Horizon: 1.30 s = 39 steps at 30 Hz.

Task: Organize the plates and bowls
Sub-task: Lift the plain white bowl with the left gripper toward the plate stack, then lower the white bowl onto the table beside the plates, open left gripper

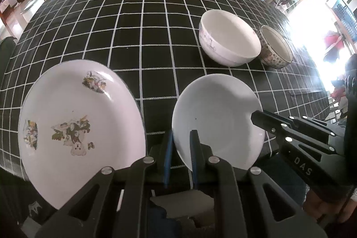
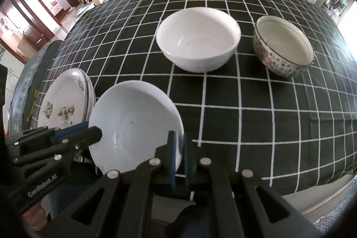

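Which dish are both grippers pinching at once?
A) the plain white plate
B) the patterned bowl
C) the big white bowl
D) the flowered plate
A: the left gripper and the right gripper each clamp an edge of the plain white plate; the others sit untouched.

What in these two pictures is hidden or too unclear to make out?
- Floral plates, right wrist view: how many are stacked; edges overlap, left gripper covers the front.
- Plain white dish, left wrist view: near rim behind the left gripper.
- Patterned bowl, left wrist view: far side washed out by window glare.
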Motion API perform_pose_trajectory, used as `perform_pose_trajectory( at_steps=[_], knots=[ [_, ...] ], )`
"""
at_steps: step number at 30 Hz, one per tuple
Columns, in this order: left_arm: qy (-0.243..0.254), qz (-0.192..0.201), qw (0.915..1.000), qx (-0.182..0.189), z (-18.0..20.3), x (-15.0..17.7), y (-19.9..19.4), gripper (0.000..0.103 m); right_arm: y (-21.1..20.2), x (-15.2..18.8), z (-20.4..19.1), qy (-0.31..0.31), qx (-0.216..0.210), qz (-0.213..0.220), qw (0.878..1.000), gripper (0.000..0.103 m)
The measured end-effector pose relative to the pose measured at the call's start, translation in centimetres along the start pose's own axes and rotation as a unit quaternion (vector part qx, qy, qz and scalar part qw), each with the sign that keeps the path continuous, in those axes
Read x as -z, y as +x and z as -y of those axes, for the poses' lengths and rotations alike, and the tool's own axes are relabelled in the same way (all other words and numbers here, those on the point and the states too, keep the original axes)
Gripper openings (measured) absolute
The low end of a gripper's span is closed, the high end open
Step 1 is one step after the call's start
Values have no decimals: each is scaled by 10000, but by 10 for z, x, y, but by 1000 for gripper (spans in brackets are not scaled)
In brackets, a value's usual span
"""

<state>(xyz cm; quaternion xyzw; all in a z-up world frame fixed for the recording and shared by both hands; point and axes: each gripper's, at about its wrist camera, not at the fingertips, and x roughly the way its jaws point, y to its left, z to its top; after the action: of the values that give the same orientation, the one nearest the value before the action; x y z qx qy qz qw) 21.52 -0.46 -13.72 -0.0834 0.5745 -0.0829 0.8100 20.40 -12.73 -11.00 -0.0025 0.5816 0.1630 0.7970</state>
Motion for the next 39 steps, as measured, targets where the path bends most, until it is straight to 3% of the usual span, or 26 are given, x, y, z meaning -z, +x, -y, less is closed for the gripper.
perform_pose_trajectory(
  at_steps=[9, 17, 22, 34, 39],
  knots=[
    [-84, 92, 9999, 4, -5, 3, -4, 13, 1, 2, 3, 85, -62, 4, 9999, 9],
    [-178, 354, 9992, -66, -14, 3, -32, 13, -27, 2, 7, 40, 102, 306, 9995, 10],
    [-90, 593, 9982, -32, -8, 4, -58, 13, -49, 2, 10, 46, 182, 445, 9988, 13],
    [190, 782, 9967, -77, 23, -10, -89, 13, -81, -6, 16, 164, -119, 558, 9982, 16],
    [290, 781, 9965, -112, 32, -27, -89, 13, -88, -20, 24, 189, -198, 575, 9980, 35]
  ],
)
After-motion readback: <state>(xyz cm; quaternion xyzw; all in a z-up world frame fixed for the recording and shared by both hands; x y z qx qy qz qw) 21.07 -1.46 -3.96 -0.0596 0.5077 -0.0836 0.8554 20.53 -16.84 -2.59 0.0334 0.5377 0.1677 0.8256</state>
